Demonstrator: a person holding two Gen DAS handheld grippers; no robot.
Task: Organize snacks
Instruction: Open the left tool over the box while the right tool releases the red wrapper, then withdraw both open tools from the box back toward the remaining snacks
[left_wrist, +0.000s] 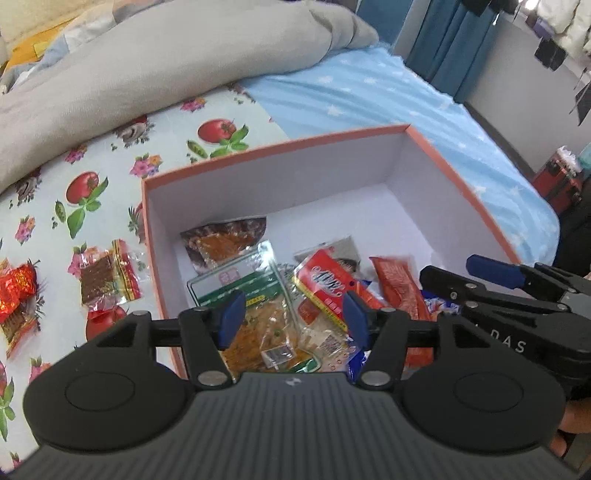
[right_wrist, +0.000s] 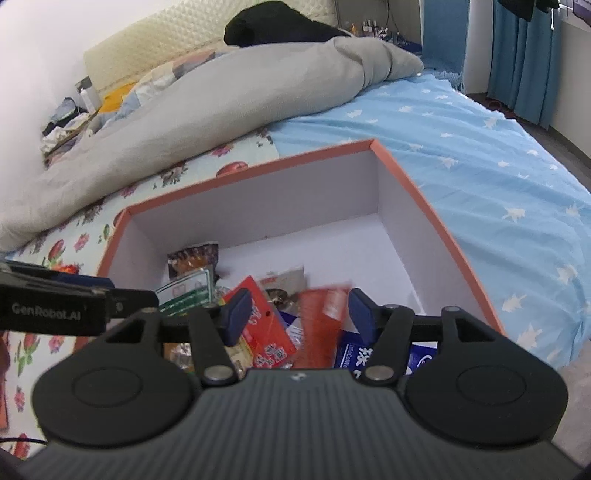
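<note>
An orange-rimmed white box (left_wrist: 280, 146) (right_wrist: 258, 171) stands on the bed and holds several snack packets. Among them are a brown one (left_wrist: 225, 240), a green-and-white one (left_wrist: 240, 286), a red one (left_wrist: 332, 286) and a long red bar (left_wrist: 399, 288). My left gripper (left_wrist: 293, 317) hangs open over the box's near left part, its pads touching nothing. My right gripper (right_wrist: 295, 314) is open over the near right part. A blurred red packet (right_wrist: 321, 321) lies between and below its fingers, untouched by the pads. Two more packets (left_wrist: 107, 277) (left_wrist: 16, 291) lie outside the box on the floral cloth.
A grey duvet (left_wrist: 147, 74) is bunched behind the box. A blue star-patterned sheet (right_wrist: 480, 166) runs to the bed's right edge, and a red case (left_wrist: 557, 181) and blue curtains (right_wrist: 524, 55) lie beyond it. The two grippers sit close side by side at the box's near wall.
</note>
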